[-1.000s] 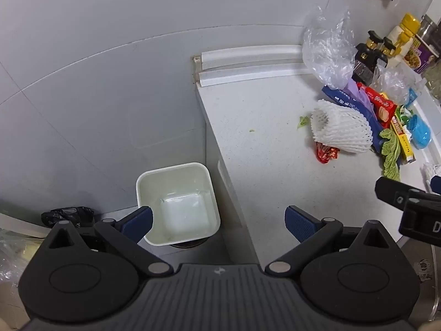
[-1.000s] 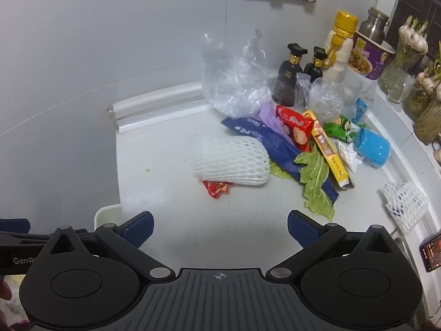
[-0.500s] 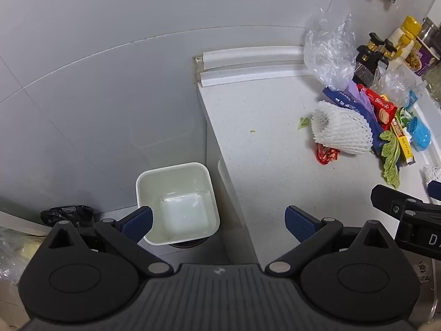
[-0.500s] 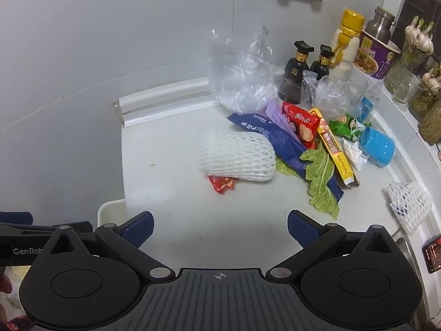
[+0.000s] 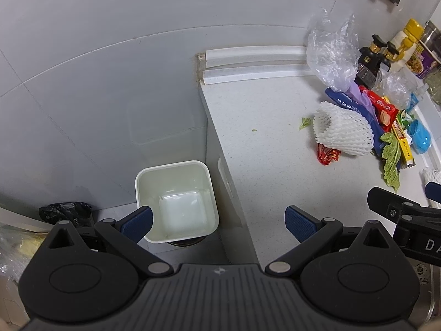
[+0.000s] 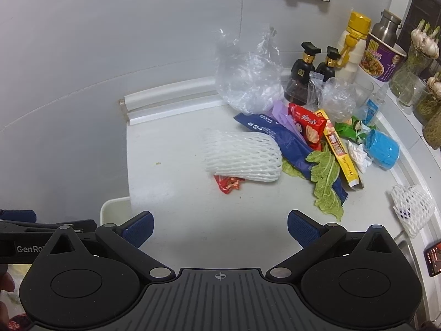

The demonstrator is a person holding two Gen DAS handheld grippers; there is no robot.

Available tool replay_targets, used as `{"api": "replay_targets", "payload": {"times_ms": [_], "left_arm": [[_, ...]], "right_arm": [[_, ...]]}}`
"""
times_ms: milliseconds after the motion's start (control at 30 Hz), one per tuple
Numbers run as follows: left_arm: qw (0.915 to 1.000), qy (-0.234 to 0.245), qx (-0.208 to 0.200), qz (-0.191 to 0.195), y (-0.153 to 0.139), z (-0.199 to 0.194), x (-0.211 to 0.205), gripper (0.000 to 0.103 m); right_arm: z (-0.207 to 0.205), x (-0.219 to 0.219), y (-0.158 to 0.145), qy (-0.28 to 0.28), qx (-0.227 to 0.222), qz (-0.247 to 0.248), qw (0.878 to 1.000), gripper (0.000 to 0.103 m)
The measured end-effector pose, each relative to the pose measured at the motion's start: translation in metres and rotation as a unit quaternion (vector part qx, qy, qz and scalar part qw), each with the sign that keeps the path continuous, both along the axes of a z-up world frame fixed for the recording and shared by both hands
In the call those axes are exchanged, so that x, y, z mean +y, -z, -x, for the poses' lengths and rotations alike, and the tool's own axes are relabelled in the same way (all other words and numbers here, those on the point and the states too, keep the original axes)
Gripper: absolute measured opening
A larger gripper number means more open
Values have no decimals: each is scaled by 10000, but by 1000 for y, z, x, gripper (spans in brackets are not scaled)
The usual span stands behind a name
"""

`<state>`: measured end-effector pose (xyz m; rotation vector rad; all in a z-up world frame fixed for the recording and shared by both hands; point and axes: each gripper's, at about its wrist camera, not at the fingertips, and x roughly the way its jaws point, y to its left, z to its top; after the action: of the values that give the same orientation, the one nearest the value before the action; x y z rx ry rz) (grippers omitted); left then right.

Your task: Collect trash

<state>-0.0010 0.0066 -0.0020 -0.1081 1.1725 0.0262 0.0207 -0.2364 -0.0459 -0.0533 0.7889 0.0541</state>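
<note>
Both views have drifted slightly; trash including a foam net (image 6: 242, 157) stays on the worktop (image 6: 193, 220). Left hand-held gripper (image 5: 219, 222) and right hand-held gripper (image 6: 220, 224) gape wide, holding nothing.

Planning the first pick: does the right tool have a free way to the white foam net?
Probably yes. The right tool is open and empty, and bare counter lies between it and the white foam net.
</note>
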Motion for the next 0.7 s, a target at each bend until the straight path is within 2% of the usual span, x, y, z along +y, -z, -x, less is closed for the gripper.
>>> {"api": "replay_targets", "payload": {"times_ms": [700], "left_arm": [[10000,-42,20,48,1,0,5,102]], "right_arm": [[4,2,0,-48,20,3,10000,103]]}}
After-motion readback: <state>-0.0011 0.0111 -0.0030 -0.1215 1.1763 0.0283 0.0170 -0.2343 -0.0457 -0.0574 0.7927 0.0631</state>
